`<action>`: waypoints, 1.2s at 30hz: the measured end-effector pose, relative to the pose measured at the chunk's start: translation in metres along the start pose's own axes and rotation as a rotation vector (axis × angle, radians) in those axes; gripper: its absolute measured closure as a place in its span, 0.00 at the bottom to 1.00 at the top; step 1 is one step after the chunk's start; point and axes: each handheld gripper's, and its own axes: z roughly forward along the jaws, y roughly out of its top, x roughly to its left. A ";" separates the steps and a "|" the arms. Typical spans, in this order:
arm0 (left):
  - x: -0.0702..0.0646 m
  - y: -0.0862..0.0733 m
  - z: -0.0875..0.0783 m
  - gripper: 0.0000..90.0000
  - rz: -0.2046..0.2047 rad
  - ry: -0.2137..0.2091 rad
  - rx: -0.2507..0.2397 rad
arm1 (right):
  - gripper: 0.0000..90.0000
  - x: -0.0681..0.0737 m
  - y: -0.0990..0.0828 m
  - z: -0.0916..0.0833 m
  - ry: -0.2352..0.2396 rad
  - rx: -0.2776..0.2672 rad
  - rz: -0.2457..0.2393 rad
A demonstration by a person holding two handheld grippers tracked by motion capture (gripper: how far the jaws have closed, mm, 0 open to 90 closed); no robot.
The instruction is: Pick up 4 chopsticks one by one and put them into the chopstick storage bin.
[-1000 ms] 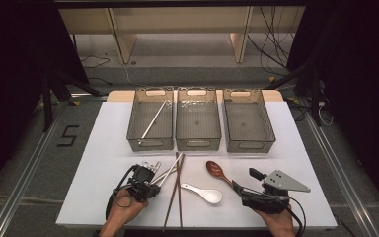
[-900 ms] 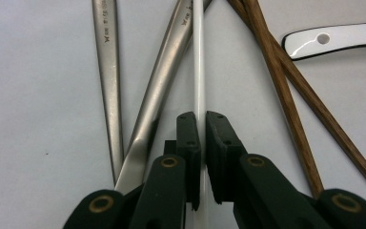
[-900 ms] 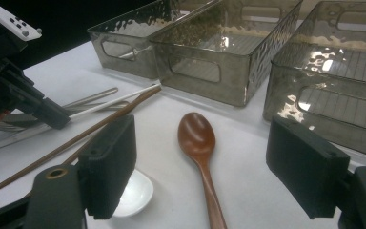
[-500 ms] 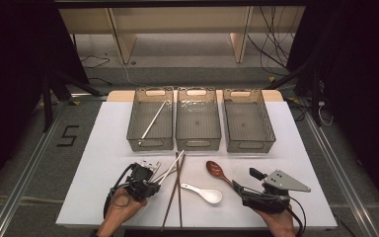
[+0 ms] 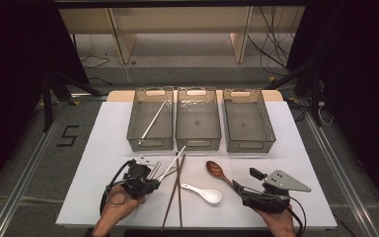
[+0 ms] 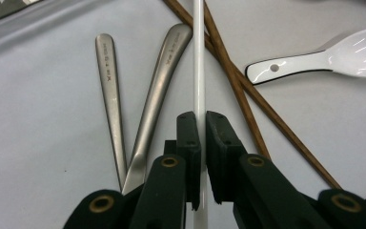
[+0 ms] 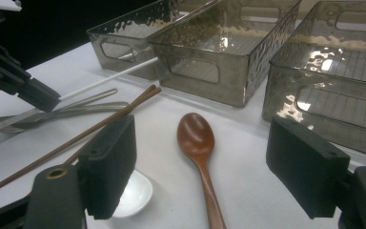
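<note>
While the left gripper (image 6: pixel 201 125) pinches a white chopstick (image 6: pixel 199 57), forks (image 6: pixel 159 86) lie beside it. The right gripper (image 7: pixel 200 162) gapes over a brown spoon (image 7: pixel 198 143).

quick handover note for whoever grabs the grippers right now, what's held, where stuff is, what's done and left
Left gripper: shut on a white chopstick, low over the table.
Right gripper: open, holding nothing, resting near the wooden spoon.
Done: one white chopstick already lies in the left bin. The middle bin and right bin look empty.
On the table: two metal utensil handles, a pair of brown chopsticks, the white ceramic spoon and the wooden spoon.
Left, as I judge it: carry the held chopstick to the left bin beside its twin, then sort the rest into the bins.
</note>
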 end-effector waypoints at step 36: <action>0.049 0.076 -0.037 0.94 -0.001 0.057 -0.176 | 0.29 0.000 0.000 -0.001 0.003 -0.004 0.001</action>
